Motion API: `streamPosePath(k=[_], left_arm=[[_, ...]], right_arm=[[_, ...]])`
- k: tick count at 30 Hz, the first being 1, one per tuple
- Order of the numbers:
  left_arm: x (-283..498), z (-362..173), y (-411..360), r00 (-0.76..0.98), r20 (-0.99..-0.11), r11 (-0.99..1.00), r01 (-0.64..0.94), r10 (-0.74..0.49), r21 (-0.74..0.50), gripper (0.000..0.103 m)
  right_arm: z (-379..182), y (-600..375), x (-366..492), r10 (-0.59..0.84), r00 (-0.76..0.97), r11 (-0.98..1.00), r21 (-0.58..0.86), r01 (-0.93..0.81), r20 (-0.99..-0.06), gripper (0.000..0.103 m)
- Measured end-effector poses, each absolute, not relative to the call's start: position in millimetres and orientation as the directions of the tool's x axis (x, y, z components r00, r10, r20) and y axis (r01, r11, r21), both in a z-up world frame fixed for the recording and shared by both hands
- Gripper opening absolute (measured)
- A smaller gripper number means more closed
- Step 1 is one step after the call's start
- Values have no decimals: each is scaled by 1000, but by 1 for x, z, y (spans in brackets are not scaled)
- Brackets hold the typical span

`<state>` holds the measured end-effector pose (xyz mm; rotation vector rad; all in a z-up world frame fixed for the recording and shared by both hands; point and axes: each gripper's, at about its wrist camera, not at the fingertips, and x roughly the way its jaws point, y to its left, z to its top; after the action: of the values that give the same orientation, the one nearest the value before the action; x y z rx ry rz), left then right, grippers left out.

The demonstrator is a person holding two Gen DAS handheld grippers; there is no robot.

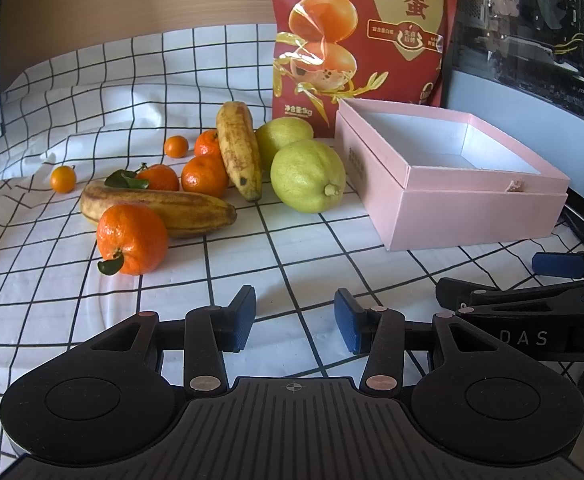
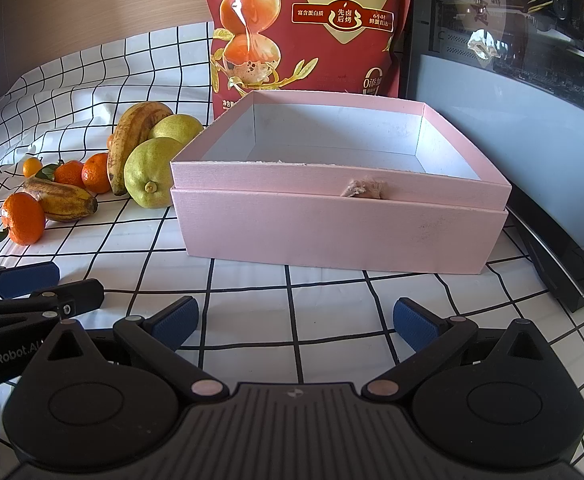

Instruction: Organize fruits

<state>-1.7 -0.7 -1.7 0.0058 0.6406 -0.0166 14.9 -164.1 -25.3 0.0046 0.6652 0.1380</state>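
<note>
Your left gripper (image 1: 295,322) hovers low over the checked tablecloth (image 1: 371,272), its blue pads (image 1: 240,320) standing apart with only cloth between them; it holds nothing. Your right gripper (image 2: 295,322) is beside it, in front of the pink box (image 2: 331,228), and its jaws are spread wider, also with nothing between them.

The fruits lie together on the cloth, to the left of the box. The nearest to you is a large mandarin (image 1: 132,238) with a green leaf at its stem. Just behind it, touching it, lies a spotted banana (image 1: 164,210) on its side. A second banana (image 1: 240,150) leans across the pile, resting against two green-yellow pears: the front pear (image 1: 307,176) is just beside the corner of the box, and the back pear (image 1: 284,134) is partly hidden behind it. Between the bananas you see three smaller mandarins (image 1: 204,175), one of them with leaves. Two tiny kumquats (image 1: 63,179) sit apart at the left edge of the group.

The pink box is open at the top, with a white inside, and no fruit is in it. A red snack bag (image 1: 355,32) stands upright behind the box.
</note>
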Motion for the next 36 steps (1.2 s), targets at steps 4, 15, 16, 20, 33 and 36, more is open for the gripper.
streamPosePath(k=[4,15,16,20,33,36], left_arm=[[0,0,0,801,-598,1000,16,-10,5,50],[-1,2,7,793,-603,996,80,-90,-43,52],[-2,3,10,785,-610,993,102,-113,-53,52],[-1,17,41,707,-675,976,120,-212,-181,51],[66,113,102,771,-612,969,27,-176,-244,50],[93,118,89,756,-633,979,47,-165,-199,49]], right_arm=[[-28,-164,15,133,779,990,55,-127,-613,103],[-17,-161,28,143,634,986,53,-159,-760,103],[-16,-159,30,132,620,988,53,-144,-774,103],[-18,-154,30,93,600,995,50,-87,-794,103],[0,-100,18,222,624,949,20,-315,-749,95],[15,-81,19,278,639,911,-14,-411,-717,95]])
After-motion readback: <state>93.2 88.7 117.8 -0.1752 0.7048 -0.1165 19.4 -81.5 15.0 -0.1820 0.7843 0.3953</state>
